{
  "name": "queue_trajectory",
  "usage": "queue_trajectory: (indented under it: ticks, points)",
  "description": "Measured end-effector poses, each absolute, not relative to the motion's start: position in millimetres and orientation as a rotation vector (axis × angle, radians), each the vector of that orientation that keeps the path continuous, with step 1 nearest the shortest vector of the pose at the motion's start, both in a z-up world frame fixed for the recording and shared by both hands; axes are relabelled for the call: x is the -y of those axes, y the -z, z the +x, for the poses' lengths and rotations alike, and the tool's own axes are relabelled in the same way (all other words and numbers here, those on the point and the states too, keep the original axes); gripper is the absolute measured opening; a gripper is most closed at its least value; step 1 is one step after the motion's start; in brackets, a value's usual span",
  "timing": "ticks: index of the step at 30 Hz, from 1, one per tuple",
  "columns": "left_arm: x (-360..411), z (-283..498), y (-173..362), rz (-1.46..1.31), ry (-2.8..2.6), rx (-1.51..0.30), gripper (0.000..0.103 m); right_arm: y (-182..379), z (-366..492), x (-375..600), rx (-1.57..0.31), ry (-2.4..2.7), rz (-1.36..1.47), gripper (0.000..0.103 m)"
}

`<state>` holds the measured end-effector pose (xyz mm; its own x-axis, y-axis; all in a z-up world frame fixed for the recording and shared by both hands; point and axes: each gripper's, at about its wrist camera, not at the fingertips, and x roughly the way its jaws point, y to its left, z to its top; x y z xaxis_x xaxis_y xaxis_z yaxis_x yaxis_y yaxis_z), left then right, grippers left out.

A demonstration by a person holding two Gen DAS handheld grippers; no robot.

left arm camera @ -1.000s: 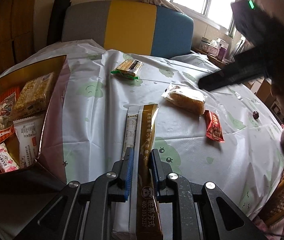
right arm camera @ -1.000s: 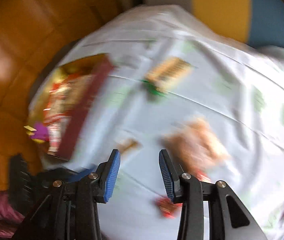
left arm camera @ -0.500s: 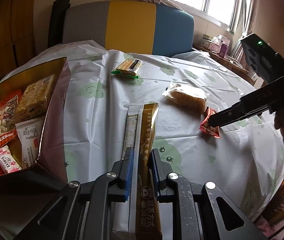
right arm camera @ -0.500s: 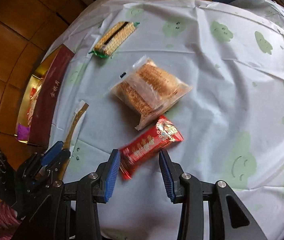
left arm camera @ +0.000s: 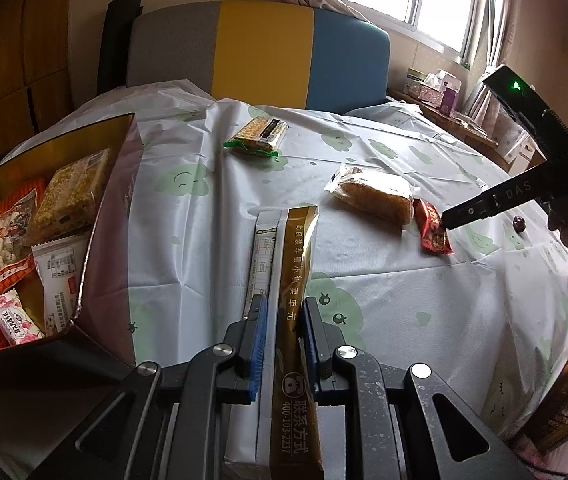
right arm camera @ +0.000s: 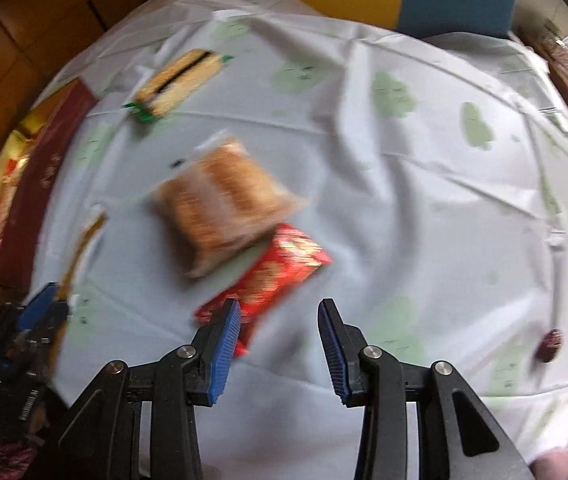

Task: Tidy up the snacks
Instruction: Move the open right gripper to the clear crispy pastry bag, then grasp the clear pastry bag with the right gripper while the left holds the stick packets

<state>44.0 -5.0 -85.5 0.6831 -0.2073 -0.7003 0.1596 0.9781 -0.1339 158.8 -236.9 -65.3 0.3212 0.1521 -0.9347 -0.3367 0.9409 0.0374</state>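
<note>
Tablecloth (left arm camera: 384, 280); left hand-held gripper (left arm camera: 283, 320) clamping sachet (left arm camera: 294, 280)

The tablecloth (left arm camera: 212, 216) looks like thin, smooth plastic with creases. The long gold packet (left arm camera: 296, 264) is shiny foil. The red snack wrapper (right arm camera: 280, 276) is glossy too. The bread bag (left arm camera: 372, 196) is clear plastic. The box (left arm camera: 112, 216) is shiny gold inside. The blue pads (right arm camera: 226, 352) look ribbed and rubbery, on matt black plastic arms.

The left claw (left arm camera: 282, 322), black-armed with blue ribbed pads, angles downward, its jaws clamped narrow on a long gold-and-white sachet (left arm camera: 293, 264). The right claw (right arm camera: 280, 322) points steeply down, jaws opening, nothing pressed between its pads.
</note>
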Motion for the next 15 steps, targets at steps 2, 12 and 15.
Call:
queue_trajectory:
  ticks: [2, 12, 15]
  points:
    - [4.9, 44.9, 84.9, -0.067, 0.202, -0.800, 0.018, 65.4, 162.5, 248.0, -1.186, -0.292, -0.183, 0.052]
    - [9.9, 45.8, 85.2, -0.028, 0.186, -0.801, 0.018, 56.1, 171.7, 266.5, -1.061, -0.293, -0.062, 0.052]
    - [11.4, 45.5, 84.8, -0.016, 0.183, -0.803, 0.018, 51.9, 167.4, 248.3, -1.035, -0.370, -0.102, 0.060]
